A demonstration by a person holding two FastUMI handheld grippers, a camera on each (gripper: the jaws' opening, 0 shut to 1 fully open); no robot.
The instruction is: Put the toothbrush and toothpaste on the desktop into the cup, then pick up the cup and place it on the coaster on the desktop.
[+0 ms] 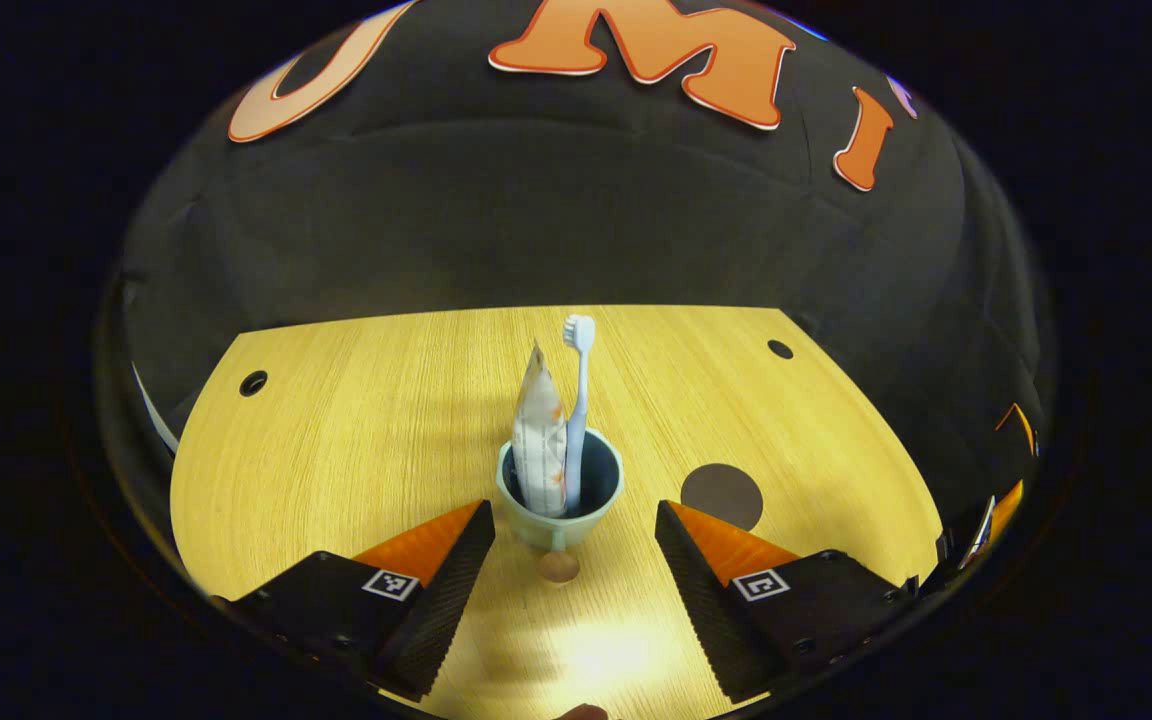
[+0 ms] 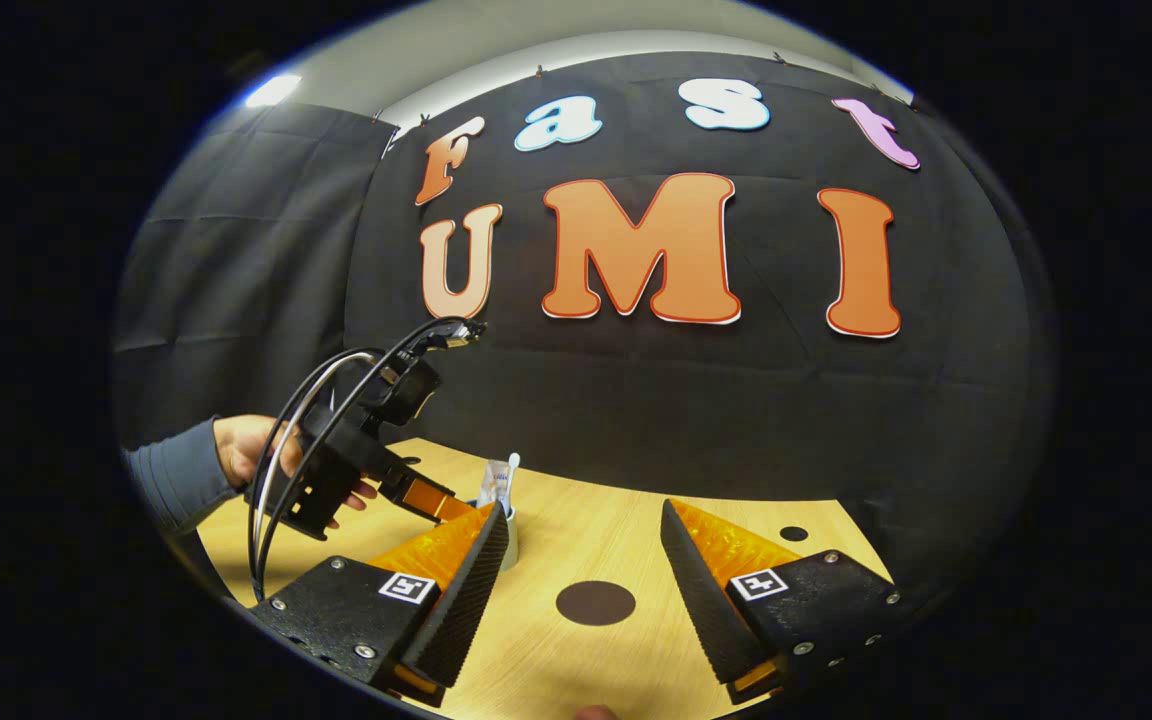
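While apart, left gripper (image 1: 568, 560) perhaps level.

Recording booth, not a home, black cloth wall (image 2: 236, 250) draped behind, bare wooden counter (image 1: 356, 430) with cable holes (image 1: 253, 383)

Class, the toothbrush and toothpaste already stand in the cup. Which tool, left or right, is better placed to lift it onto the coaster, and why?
Left. The left tool is open with the cup centred just ahead of its fingers. The right tool faces the coaster instead, with the cup off to its side.
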